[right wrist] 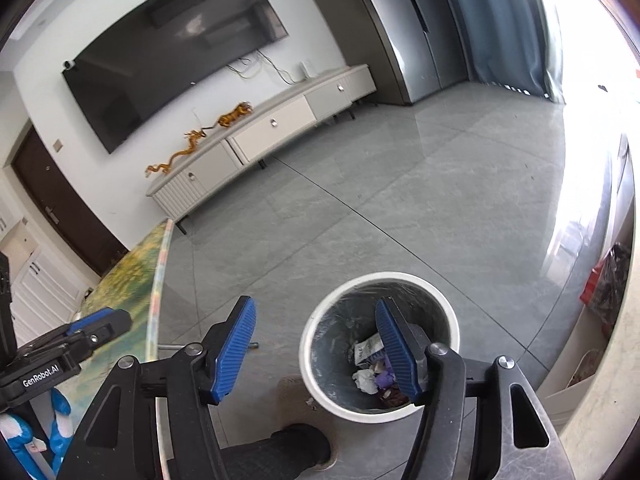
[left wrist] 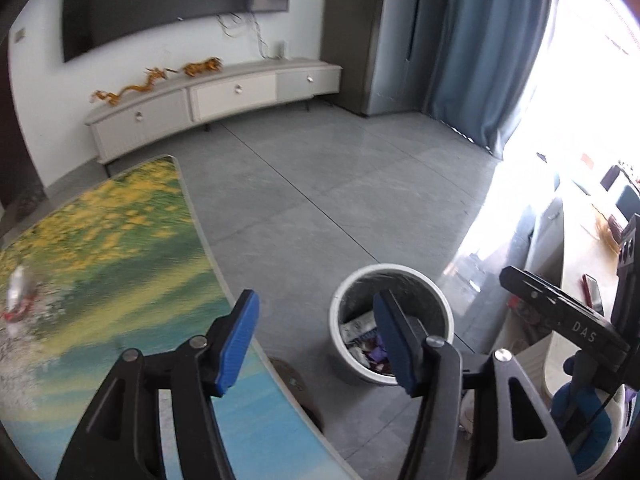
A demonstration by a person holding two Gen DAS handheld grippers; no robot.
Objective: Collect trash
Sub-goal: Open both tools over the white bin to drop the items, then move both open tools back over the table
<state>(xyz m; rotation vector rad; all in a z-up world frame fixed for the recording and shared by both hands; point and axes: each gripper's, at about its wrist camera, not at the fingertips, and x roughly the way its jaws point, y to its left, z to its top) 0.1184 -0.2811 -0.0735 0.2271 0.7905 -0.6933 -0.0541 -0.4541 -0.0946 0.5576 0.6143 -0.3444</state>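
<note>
Both the left gripper [left wrist: 316,344] and the right gripper [right wrist: 316,350] stand released with nothing between the blue pads, above the white bin [right wrist: 316,384] on the floor, wrappers [right wrist: 374,372] already in it. One crumpled piece [left wrist: 18,300] remains on the flowered table [left wrist: 120,240] — I judge the left should reach there next, closing squarely. Readable: "GenRobot.AI" and "DAS" on the gripper bodies.

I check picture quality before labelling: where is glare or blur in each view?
Left wrist view: window glare washes out the right side; the flower-printed tabletop is motion-blurred. Right wrist view: glare at upper right; the white round trash bin stays sharp.
</note>
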